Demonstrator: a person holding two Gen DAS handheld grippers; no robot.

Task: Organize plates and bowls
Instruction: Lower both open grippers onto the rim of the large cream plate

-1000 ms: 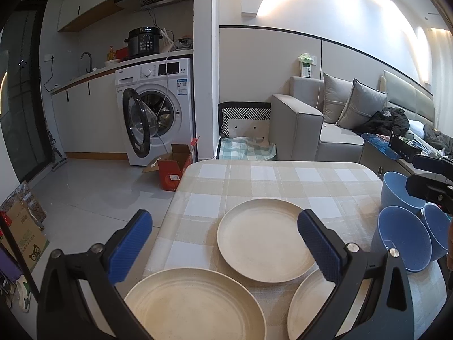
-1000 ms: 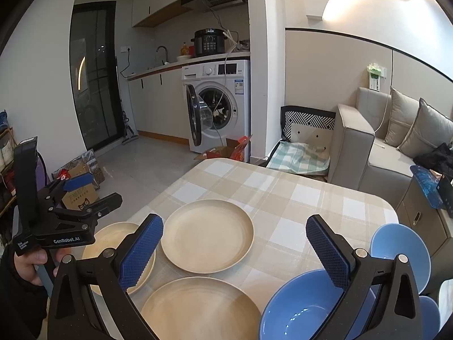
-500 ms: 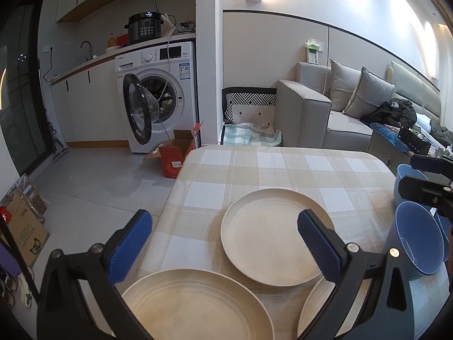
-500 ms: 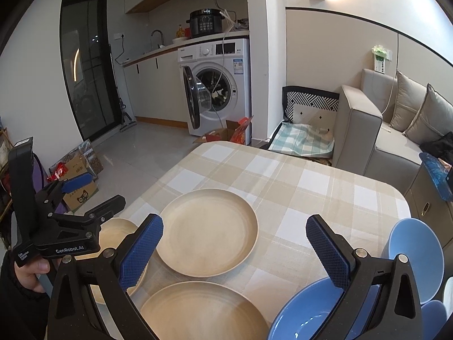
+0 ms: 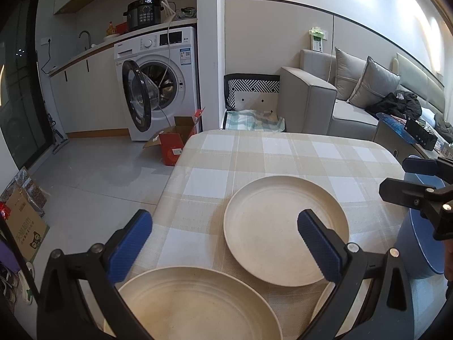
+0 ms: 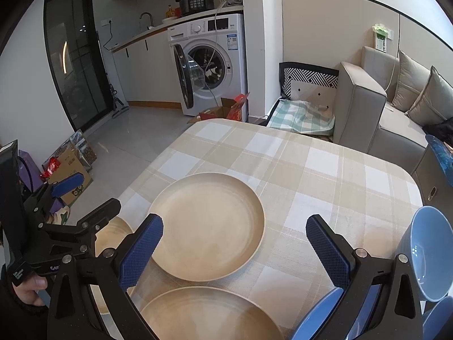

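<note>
Currently: left gripper and right gripper, both spread wide, empty, over the near edge. Three beige plates lie separate, unstacked; blue bowls sit loose at the near right corner. Nothing organized yet. Checked tablecloth; washing machine and sofa beyond.
</note>
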